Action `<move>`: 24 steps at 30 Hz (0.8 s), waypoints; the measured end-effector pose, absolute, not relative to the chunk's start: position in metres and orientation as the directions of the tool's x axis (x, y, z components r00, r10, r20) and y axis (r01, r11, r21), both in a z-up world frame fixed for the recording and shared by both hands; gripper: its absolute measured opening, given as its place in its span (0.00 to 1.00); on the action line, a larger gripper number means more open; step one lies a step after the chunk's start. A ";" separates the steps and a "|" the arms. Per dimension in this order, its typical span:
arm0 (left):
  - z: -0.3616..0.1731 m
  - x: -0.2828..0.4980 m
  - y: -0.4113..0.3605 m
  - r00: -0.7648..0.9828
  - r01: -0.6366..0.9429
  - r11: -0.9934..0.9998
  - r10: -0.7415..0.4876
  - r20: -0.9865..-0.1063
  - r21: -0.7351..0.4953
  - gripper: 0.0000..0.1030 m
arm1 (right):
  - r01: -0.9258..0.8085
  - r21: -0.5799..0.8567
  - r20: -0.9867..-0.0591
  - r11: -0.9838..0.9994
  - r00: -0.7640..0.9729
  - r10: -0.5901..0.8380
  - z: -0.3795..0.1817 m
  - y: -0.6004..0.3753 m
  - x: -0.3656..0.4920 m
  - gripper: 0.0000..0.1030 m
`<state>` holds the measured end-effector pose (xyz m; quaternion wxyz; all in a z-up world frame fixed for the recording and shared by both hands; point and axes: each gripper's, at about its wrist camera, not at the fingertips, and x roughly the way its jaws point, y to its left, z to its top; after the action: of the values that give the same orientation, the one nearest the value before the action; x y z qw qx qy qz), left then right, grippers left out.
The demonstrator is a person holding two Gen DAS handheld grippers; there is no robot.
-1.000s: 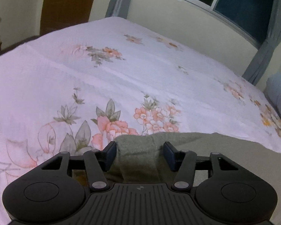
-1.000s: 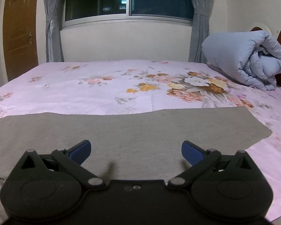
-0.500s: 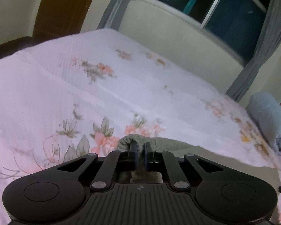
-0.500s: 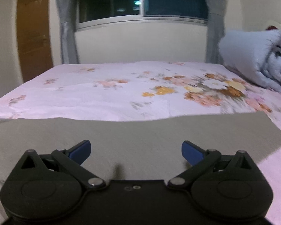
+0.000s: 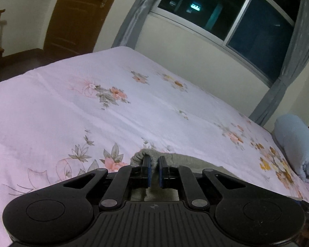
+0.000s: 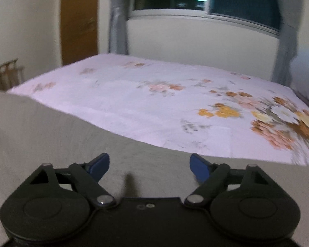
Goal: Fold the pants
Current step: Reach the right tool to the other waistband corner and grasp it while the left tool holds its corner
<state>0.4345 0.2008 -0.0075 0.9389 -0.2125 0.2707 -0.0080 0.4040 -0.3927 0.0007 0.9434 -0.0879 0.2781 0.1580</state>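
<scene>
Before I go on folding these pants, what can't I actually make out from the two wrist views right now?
- Pants, left wrist view: mostly hidden behind the left tongs; only a bunched edge pinched between them shows.
- Pants, right wrist view: cut off by the left and bottom edges; waistband and legs cannot be told apart.
- Right tongs: open above the fabric; contact cannot be judged.
- Bed sheet, right wrist view: motion-blurred.

A home bedroom: floral-sheeted bed [image 5: 134, 107], curtained window [image 5: 226, 14], wooden door [image 5: 78, 14].
</scene>
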 end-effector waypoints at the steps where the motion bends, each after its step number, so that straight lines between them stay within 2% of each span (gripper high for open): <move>1: -0.007 0.435 0.200 0.853 -0.105 0.911 -0.124 -0.508 -0.399 0.07 | -0.367 -0.082 -0.555 0.926 0.789 0.264 -0.001 -0.392 0.408 0.74; 9: 0.000 0.432 0.193 0.861 -0.131 0.913 -0.088 -0.501 -0.385 0.07 | -0.484 -0.100 -0.570 0.869 0.744 0.348 -0.007 -0.395 0.434 0.74; 16: 0.001 0.432 0.195 0.849 -0.141 0.920 -0.078 -0.523 -0.366 0.07 | -0.591 -0.104 -0.633 0.800 0.660 0.405 -0.019 -0.395 0.461 0.74; 24: 0.006 0.434 0.191 0.840 -0.138 0.931 -0.072 -0.538 -0.339 0.07 | -0.650 -0.054 -0.673 0.758 0.584 0.453 -0.023 -0.397 0.471 0.68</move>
<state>0.4344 0.1911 0.0056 0.9410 -0.1855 0.2825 0.0174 0.4710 -0.3967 -0.0229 0.8775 -0.1491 0.3302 0.3143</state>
